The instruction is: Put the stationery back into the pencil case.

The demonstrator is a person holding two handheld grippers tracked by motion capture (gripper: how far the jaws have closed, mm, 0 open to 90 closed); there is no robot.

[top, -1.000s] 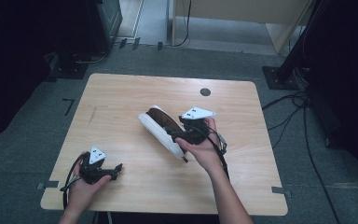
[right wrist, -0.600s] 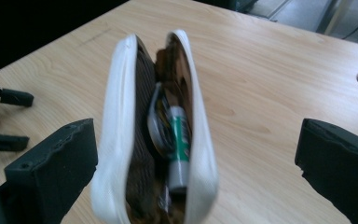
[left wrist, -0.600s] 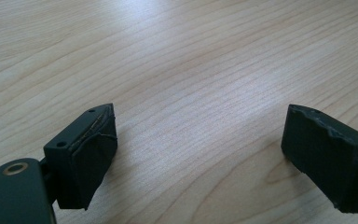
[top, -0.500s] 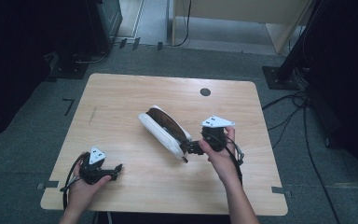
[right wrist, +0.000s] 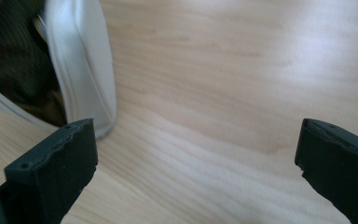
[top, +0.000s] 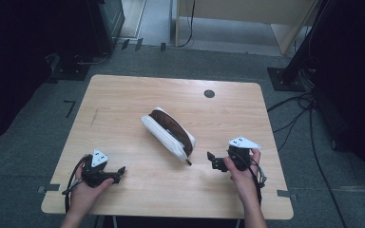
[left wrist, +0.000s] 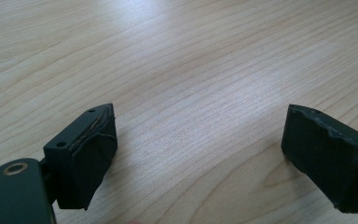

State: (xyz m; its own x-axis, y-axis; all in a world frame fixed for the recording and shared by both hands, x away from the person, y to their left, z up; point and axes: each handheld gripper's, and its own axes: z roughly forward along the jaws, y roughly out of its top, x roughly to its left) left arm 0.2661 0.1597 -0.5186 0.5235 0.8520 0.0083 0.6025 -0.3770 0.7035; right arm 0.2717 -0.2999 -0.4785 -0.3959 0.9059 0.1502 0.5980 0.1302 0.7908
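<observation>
Pouch (top: 168, 133) lies mid-counter (top: 123, 99), mouth gaping, untouched. Right claw (top: 210, 160) just off its near end, jaws just opened wide, nothing between. Left claw (top: 120, 172) spread, idle near-left. Keep both low and clear — no snagging the pouch's rim.

High view: we look forward and down on the whole surface (top: 123, 104). Both gripper views skim that same wood close up, the right one catching the pouch (right wrist: 81, 70).
</observation>
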